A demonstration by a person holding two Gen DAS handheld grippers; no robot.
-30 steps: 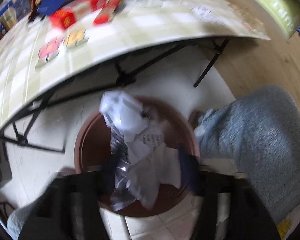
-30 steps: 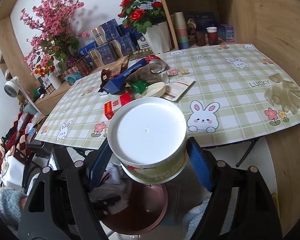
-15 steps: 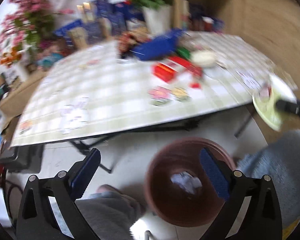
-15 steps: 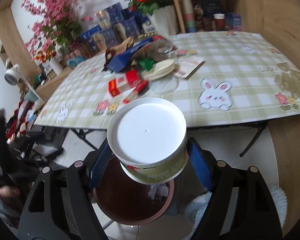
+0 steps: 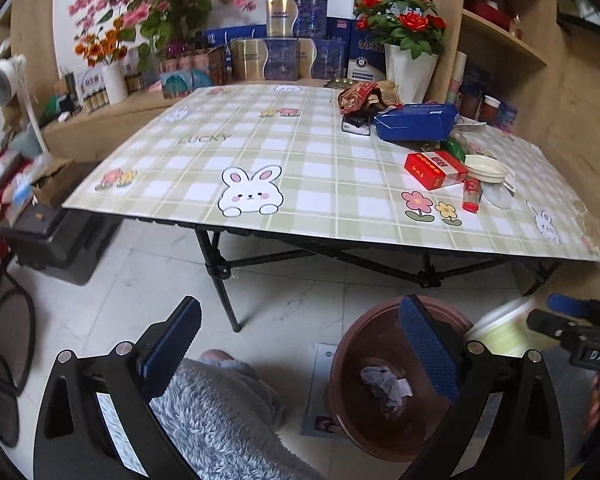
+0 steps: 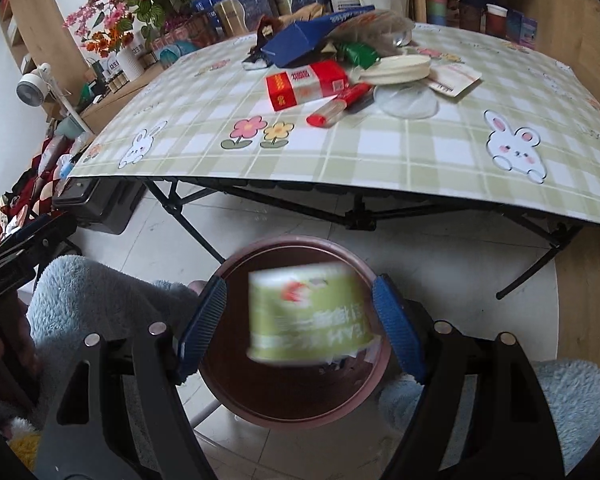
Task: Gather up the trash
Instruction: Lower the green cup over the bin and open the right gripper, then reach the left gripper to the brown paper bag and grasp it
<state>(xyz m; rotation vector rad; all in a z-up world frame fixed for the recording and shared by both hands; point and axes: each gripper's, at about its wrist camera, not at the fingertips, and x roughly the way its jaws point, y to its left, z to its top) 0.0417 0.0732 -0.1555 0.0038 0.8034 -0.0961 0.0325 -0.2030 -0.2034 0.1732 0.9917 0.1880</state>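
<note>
A brown round bin (image 5: 337, 380) stands on the floor in front of the table, with crumpled trash (image 5: 384, 384) at its bottom. My left gripper (image 5: 300, 308) is open and empty, up beside the bin, its right finger over the rim. My right gripper (image 6: 300, 284) hangs over the bin (image 6: 292, 242). A green paper cup (image 6: 312, 316) lies blurred between its fingers, with a gap at the left pad. The same cup (image 5: 500, 330) shows as a blur beside the right gripper (image 5: 572, 312) in the left wrist view.
The checked table (image 5: 300, 152) holds a red box (image 5: 434, 168), a blue box (image 5: 416, 122), a red tube (image 5: 472, 196), white lids (image 5: 486, 168) and wrappers. Fluffy grey-blue sleeves or knees (image 6: 100, 292) flank the bin. A black case (image 5: 52, 236) sits under the table's left end.
The left gripper let its crumpled wrappers fall into the bin, opened wide and swung up to face the table. The right gripper sank over the bin, and the cup turned from bottom-on to sideways.
</note>
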